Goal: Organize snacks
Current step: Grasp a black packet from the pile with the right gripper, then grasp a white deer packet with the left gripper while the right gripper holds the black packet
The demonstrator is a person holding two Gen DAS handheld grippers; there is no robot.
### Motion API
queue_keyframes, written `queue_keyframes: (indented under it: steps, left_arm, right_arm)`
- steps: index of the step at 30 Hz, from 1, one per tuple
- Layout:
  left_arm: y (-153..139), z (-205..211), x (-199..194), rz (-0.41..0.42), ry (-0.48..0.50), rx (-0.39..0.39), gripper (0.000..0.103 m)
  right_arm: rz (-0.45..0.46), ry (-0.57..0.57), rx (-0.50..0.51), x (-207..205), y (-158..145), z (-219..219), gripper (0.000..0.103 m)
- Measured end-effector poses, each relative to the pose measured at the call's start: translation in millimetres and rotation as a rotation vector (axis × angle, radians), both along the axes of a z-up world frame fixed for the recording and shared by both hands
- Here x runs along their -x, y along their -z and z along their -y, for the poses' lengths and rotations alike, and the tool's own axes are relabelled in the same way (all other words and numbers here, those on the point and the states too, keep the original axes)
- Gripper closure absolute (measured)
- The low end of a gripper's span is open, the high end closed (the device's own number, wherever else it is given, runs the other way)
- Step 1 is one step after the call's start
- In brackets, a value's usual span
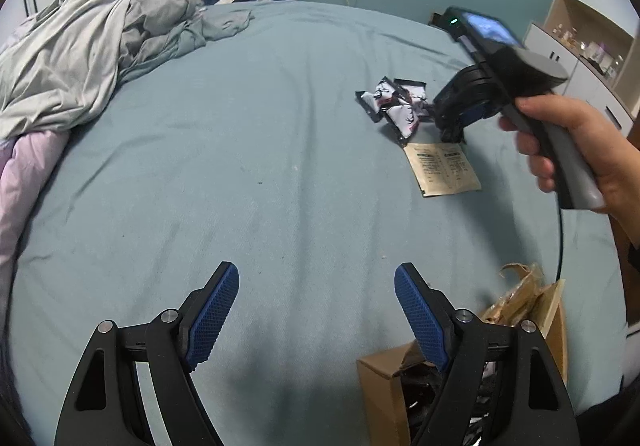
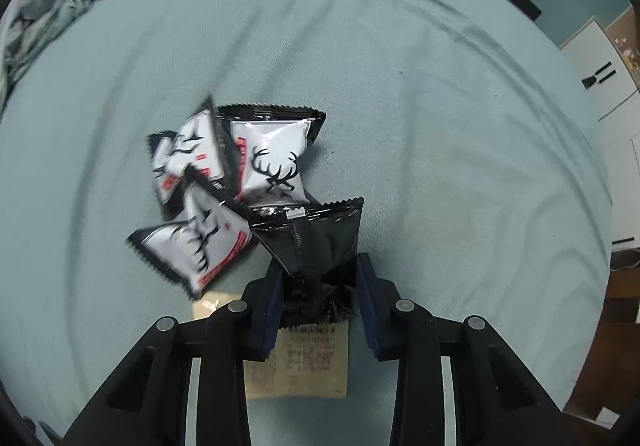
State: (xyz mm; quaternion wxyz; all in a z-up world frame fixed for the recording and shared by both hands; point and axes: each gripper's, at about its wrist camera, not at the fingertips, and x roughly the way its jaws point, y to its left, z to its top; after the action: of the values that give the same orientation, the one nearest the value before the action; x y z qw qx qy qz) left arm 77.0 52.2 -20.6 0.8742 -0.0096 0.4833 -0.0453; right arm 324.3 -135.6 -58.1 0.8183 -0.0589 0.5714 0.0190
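Currently: right gripper [image 2: 320, 286] pinching black packet [image 2: 316, 238] beside pile [image 2: 224, 170], likely for adding; left gripper [image 1: 316, 286] idling wide, holding nothing, near box [image 1: 384, 386]

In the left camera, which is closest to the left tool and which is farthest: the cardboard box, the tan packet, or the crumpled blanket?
From the left tool, left wrist view:
1. Cardboard box, right beside the tool's right finger, lower right.
2. Tan packet, farther out on the bed, to the right.
3. Crumpled blanket, piled at the far left.
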Motion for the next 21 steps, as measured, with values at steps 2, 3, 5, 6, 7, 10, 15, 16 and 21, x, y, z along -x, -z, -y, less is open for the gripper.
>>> queue_keyframes:
  steps: [2, 3, 5, 6, 7, 10, 15, 16, 21]
  left_arm:
    - [-0.6, 0.2, 0.2, 0.013, 0.004, -0.008, 0.022]
    - [-0.7, 0.3, -1.2, 0.017, 0.001, -0.017, 0.022]
    - [-1.3, 1.0, -6.6, 0.011, -0.012, -0.031, 0.022]
    - [-1.7, 1.5, -10.0, 0.007, -0.016, -0.032, 0.022]
    - [-2.2, 2.8, -12.5, 0.001, -0.015, -0.034, 0.022]
    - [-1.5, 14.9, -24.4, -0.020, 0.022, -0.068, 0.022]
    - [1.6, 49.0, -49.3, -0.047, 0.128, -0.119, 0.022]
    - [2.4, 56.0, -55.4, -0.052, 0.145, -0.124, 0.022]
    - [7.5, 86.6, -92.1, -0.097, 0.179, -0.134, 0.022]
  right_arm:
    - [0.039, -0.005, -0.042, 17.3, -12.4, 8.5, 0.073]
    - [0.050, -0.008, -0.066, 25.2, -18.4, 14.6, 0.073]
    - [0.084, -0.013, -0.094, 52.0, -32.2, 25.7, 0.073]
    - [0.091, -0.018, -0.099, 65.1, -37.7, 28.6, 0.073]
    - [0.100, -0.025, -0.104, 82.5, -44.5, 33.9, 0.073]
    - [0.114, -0.040, -0.138, 120.0, -58.7, 45.4, 0.073]
    - [0.174, -0.026, -0.202, 186.6, -82.9, 60.4, 0.073]
    - [0.190, -0.008, -0.217, 198.3, -86.9, 69.7, 0.072]
    - [0.171, 0.069, -0.310, 223.3, -64.8, 87.5, 0.072]
